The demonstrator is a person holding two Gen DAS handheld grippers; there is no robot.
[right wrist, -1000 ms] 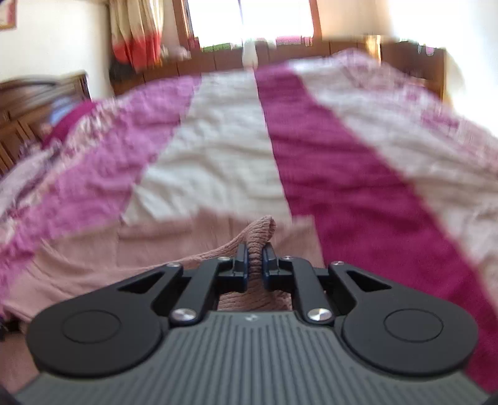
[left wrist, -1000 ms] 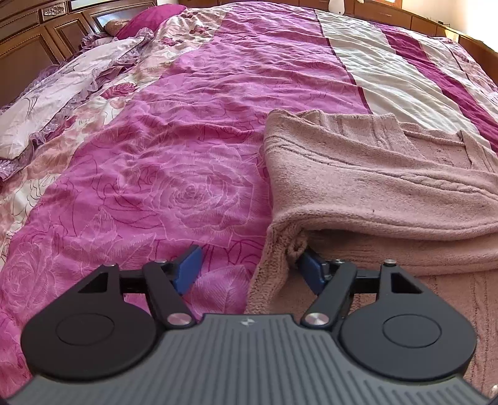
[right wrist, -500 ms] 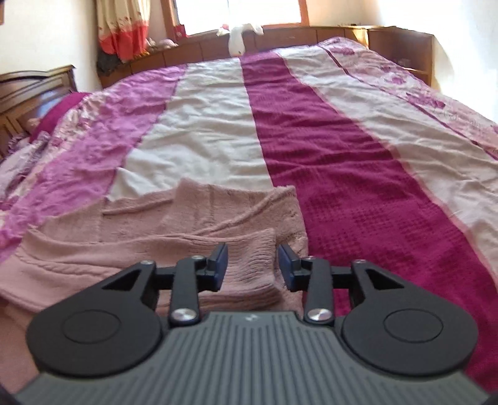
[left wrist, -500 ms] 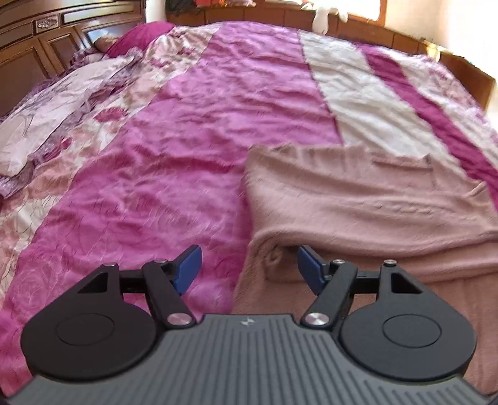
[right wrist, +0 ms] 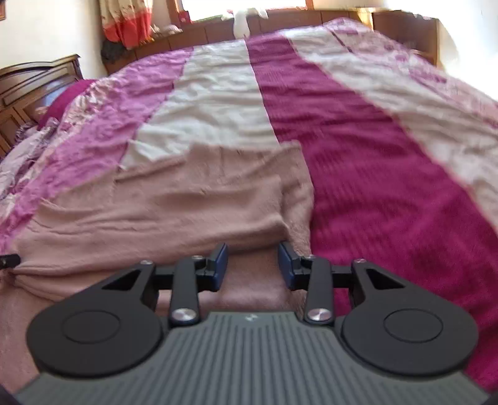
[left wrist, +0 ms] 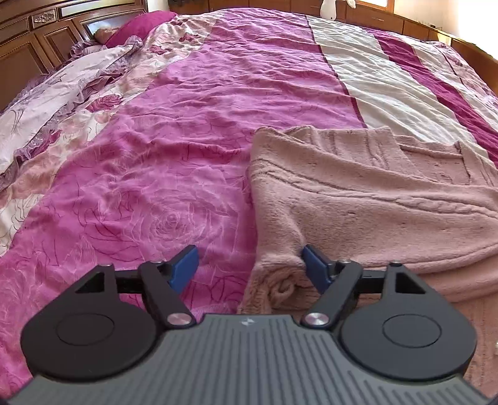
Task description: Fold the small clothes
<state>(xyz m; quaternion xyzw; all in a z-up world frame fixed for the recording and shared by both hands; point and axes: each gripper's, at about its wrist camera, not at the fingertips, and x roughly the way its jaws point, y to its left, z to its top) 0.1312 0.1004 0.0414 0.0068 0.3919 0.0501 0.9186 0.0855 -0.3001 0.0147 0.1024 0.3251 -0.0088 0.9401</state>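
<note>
A dusty-pink knitted sweater (left wrist: pixel 367 199) lies on the bed with its near part folded over itself. My left gripper (left wrist: pixel 249 258) is at the fold's left corner, its jaws opening. The rolled corner sits between the blue fingers (left wrist: pixel 314 268); the right one touches the fold and the left one hangs over the bedspread. In the right wrist view the sweater (right wrist: pixel 174 202) spreads ahead and to the left. My right gripper (right wrist: pixel 251 252) stands open just above the sweater's right end, with nothing pinched. A black tip at the far left of that view seems to be the left gripper (right wrist: pixel 9 261).
A pink, white and magenta striped bedspread (left wrist: pixel 193 102) covers the wide bed. Floral pillows (left wrist: pixel 62 93) and a wooden headboard (left wrist: pixel 37 34) lie at the left. A white soft toy (right wrist: pixel 242 21) and a curtain (right wrist: pixel 130 21) stand beyond the far edge.
My right gripper let go of the sweater's lifted edge, opened and drew back; that edge now lies flat. The left gripper pulled back, then came in again at the fold's corner, jaws slightly wider.
</note>
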